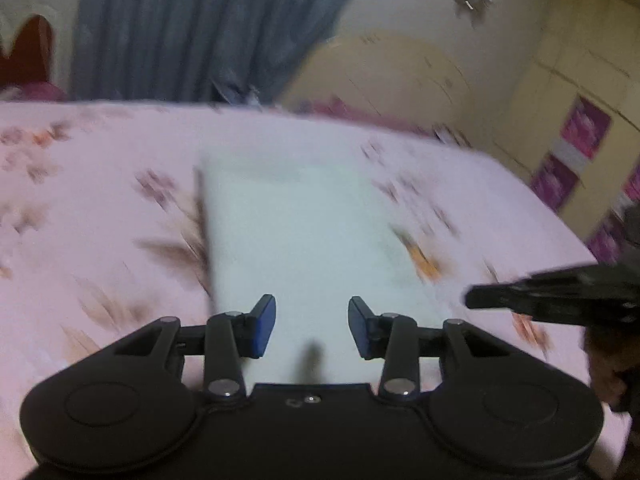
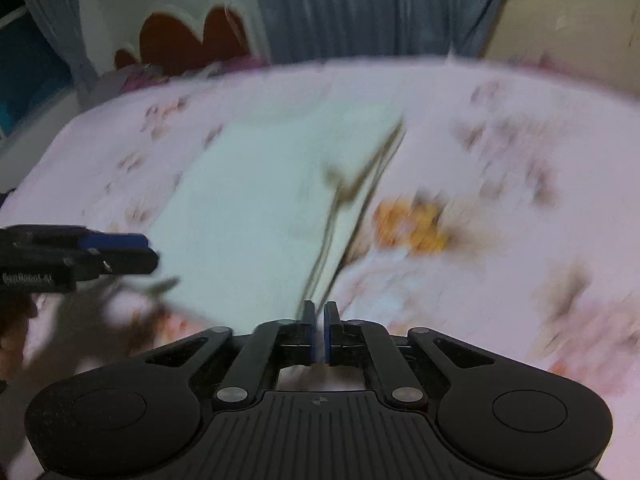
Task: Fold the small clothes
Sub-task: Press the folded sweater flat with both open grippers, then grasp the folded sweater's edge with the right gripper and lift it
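Observation:
A pale white folded cloth point(image 1: 304, 220) point(image 2: 256, 208) lies flat on a pink flowered bed sheet point(image 1: 100, 200) point(image 2: 500, 152). My left gripper point(image 1: 312, 304) hovers over the cloth's near end, open, its blue pads apart with only cloth below them. In the right wrist view the left gripper point(image 2: 148, 252) comes in from the left beside the cloth's near left corner. My right gripper point(image 2: 319, 308) is shut, and the cloth's right edge runs straight into its pads. The right gripper point(image 1: 474, 300) also shows at that near right corner in the left wrist view. Both views are blurred.
Grey-blue curtains point(image 1: 200, 28) point(image 2: 380, 8) hang behind the bed. A red scalloped headboard point(image 2: 192, 40) stands at the back left, and cream wardrobes point(image 1: 560, 80) stand to the right. The sheet reaches out wide around the cloth.

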A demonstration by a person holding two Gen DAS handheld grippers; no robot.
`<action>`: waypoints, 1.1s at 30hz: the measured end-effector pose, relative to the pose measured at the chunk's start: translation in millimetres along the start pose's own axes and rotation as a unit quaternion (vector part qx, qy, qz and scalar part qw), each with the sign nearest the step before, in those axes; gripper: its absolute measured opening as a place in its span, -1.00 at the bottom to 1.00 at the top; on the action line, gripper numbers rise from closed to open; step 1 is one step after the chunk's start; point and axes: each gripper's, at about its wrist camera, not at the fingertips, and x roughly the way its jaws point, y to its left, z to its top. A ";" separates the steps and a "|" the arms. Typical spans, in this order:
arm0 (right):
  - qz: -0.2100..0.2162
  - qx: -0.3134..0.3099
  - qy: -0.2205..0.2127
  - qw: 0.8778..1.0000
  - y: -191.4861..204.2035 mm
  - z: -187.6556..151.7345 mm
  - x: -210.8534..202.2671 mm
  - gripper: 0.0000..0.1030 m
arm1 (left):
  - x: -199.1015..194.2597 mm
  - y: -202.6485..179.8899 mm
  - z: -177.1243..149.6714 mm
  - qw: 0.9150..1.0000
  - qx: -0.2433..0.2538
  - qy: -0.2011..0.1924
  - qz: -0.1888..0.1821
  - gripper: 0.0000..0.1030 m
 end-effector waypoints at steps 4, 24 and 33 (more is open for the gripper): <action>0.009 -0.028 -0.023 0.999 19.9 27.3 28.2 -0.97 | 22.8 6.6 17.8 0.999 -0.006 -0.018 0.035 -0.24; -0.073 -0.070 -0.013 0.995 -13.0 37.7 60.8 -1.00 | 39.1 -5.3 18.1 0.999 0.005 0.034 0.013 -0.18; 0.013 -0.028 0.061 0.998 -20.0 17.5 82.1 -1.00 | 31.4 -22.8 -13.4 0.998 0.010 0.069 -0.007 -0.13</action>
